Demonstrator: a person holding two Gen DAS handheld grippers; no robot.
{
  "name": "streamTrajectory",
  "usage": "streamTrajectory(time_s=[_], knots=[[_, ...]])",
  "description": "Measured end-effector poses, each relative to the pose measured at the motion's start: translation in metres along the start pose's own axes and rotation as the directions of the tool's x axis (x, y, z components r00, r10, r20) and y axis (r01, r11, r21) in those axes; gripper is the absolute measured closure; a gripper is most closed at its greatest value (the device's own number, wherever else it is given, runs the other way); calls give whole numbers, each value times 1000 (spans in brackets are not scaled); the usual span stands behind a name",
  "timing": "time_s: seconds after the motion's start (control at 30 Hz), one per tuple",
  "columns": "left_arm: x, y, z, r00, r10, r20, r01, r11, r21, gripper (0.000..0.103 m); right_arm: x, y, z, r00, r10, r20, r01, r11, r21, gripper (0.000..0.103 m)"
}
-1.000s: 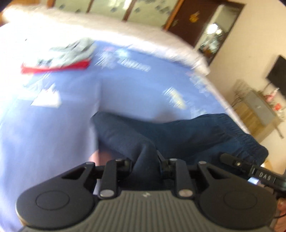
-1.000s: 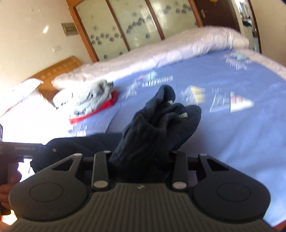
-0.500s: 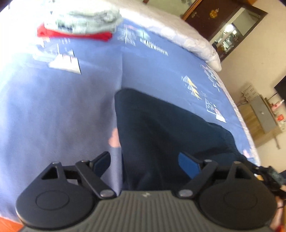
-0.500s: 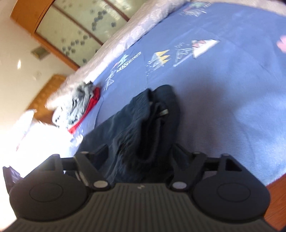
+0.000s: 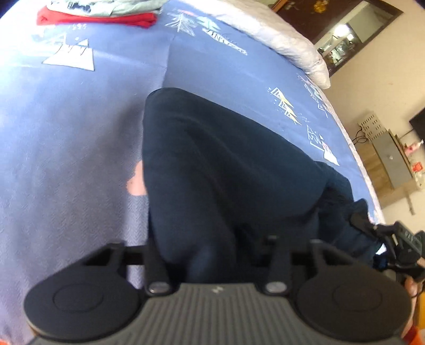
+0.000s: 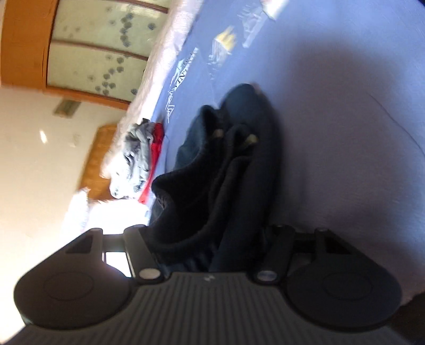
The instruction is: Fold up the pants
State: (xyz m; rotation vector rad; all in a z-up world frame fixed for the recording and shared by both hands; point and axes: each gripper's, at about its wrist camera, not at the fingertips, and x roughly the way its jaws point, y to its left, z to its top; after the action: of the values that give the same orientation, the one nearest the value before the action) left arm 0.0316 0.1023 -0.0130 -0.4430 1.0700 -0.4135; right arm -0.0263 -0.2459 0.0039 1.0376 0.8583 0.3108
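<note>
The dark navy pants (image 5: 220, 164) lie folded on the blue bedspread (image 5: 66, 138), running from my left gripper toward the upper left. My left gripper (image 5: 216, 246) has its jaws closed in on the near edge of the cloth, which bunches between them and hides the fingertips. In the right wrist view the pants (image 6: 231, 169) rise in a crumpled heap in front of my right gripper (image 6: 209, 244), whose jaws are closed in on the bunched fabric. The right gripper (image 5: 398, 246) also shows at the right edge of the left wrist view.
A pile of grey and red clothes (image 5: 106, 13) lies at the far end of the bed, also in the right wrist view (image 6: 140, 156). A white quilt (image 5: 279, 34) runs along the far edge. A cabinet (image 5: 393, 159) stands to the right beyond the bed.
Half a second ago both grippers stood open over the laid-down pants. Now both have closed on the near cloth, and the right wrist view has rolled sideways.
</note>
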Motion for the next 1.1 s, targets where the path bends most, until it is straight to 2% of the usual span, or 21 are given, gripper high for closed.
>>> streamTrajectory(time_s=[0.03,0.1,0.17,0.23,0.33,0.5,0.67,0.77,0.87,1.0,1.1], knots=[[-6,2,2,1000,-15,5,15,1000,-19,86,-4,8,-2,1000,-9,12,9,1000,-20,54],[-24,0,2,997,-62,38,63,998,-20,89,-13,25,-7,999,-7,31,9,999,-53,63],[-41,-11,2,994,-83,73,82,997,14,90,-23,48,-14,999,-4,47,10,991,-130,67],[-60,-23,-2,989,-82,119,74,995,73,90,-30,73,-23,999,18,51,-6,977,-211,68],[-83,-30,-9,982,-85,169,66,992,111,90,-37,109,-38,998,40,47,-23,947,-321,68],[-120,-15,-10,966,-74,247,56,995,79,90,-31,143,-49,997,80,22,-65,917,-393,69],[-154,-9,14,948,-39,317,19,998,66,90,-6,169,-44,993,111,-34,-115,901,-417,69],[-175,-8,41,928,-21,373,-10,997,81,90,16,191,-29,989,134,-56,-145,878,-456,69],[-198,-9,84,886,-15,464,-40,993,109,90,41,235,-6,983,180,-49,-179,834,-522,69],[-227,-10,162,792,-5,611,-111,982,152,90,81,307,36,962,274,-16,-227,764,-604,69],[-237,0,231,727,12,687,-158,976,150,90,118,359,79,939,344,9,-264,736,-623,69]])
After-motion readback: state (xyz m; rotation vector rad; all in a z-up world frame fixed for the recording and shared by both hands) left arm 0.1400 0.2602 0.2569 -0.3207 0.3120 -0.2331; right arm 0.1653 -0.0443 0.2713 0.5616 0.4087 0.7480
